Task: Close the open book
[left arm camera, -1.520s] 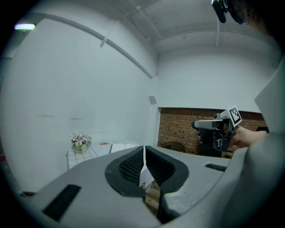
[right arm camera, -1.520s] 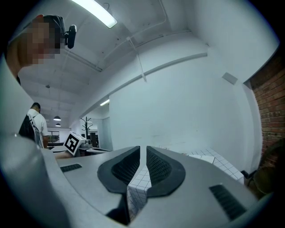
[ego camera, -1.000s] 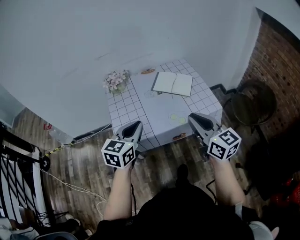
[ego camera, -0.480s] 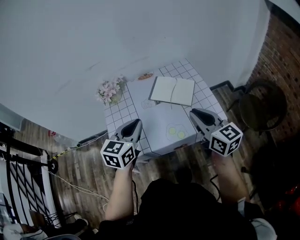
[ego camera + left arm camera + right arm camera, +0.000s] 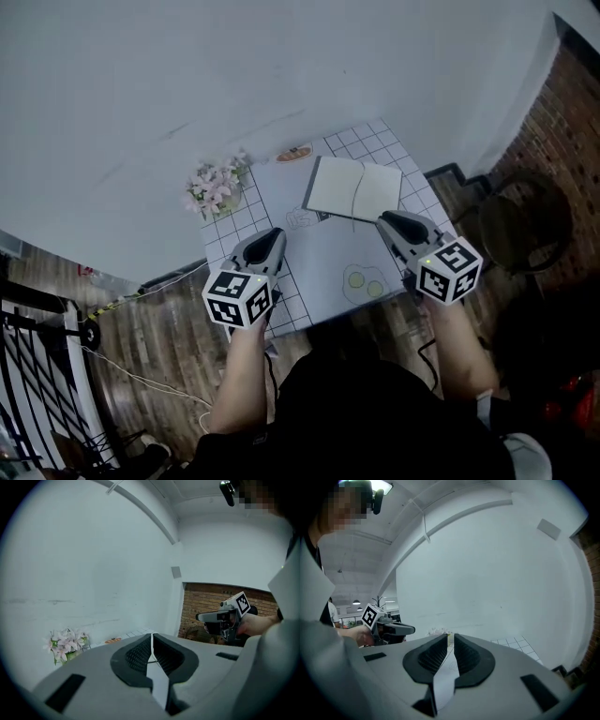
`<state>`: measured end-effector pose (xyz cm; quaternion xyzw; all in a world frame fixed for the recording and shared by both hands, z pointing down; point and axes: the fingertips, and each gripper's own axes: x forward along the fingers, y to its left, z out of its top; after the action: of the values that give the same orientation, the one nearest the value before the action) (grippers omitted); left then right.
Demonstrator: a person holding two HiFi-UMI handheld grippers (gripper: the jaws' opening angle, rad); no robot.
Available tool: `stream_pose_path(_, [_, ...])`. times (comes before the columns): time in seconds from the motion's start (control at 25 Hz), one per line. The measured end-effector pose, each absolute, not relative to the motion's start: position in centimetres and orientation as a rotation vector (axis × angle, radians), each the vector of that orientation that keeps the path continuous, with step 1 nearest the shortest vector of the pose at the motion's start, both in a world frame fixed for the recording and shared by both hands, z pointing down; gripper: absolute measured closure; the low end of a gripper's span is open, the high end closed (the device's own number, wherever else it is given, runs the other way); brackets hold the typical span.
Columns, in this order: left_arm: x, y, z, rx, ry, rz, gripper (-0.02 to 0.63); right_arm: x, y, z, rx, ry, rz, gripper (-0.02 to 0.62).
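Surface [image 5: 246, 230] first: a white tiled top carries everything, with a pale sheet [image 5: 323, 248] spread over its middle and a fried-egg print [image 5: 366, 281] at the near right. On the far right part of that surface lies the book [image 5: 354, 189], both pages spread flat and facing up, its spine running roughly from near to far. So we judge the task barely begun. Nothing of the closing is done, and the whole of it remains: reaching the book, lifting one half and folding it over onto the other.

We hold the left claw [image 5: 270, 236] above the near left of the surface, jaws pressed together with nothing between them, well apart from the book. The right claw [image 5: 388, 221] hovers over the near right, its tip just short of the book's near edge but not touching it. Its jaws stand a narrow slit apart and are empty. It looks the better placed of the two to catch a page edge.

Flowers [image 5: 214, 186] stand at the far left corner, and a small orange dish [image 5: 294, 153] sits at the far edge, both clear of the book.
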<state>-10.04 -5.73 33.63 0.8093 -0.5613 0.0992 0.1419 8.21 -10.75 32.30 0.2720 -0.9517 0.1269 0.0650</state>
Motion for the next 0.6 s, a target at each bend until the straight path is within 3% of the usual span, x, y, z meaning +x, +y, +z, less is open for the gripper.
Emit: stream_pose_path(0.6, [-16.5,-13.4,38.5,2.422,-1.356,0.363,0.584,-2.6,-17.8,40.3,0.887,-2.550,0.287,0.519])
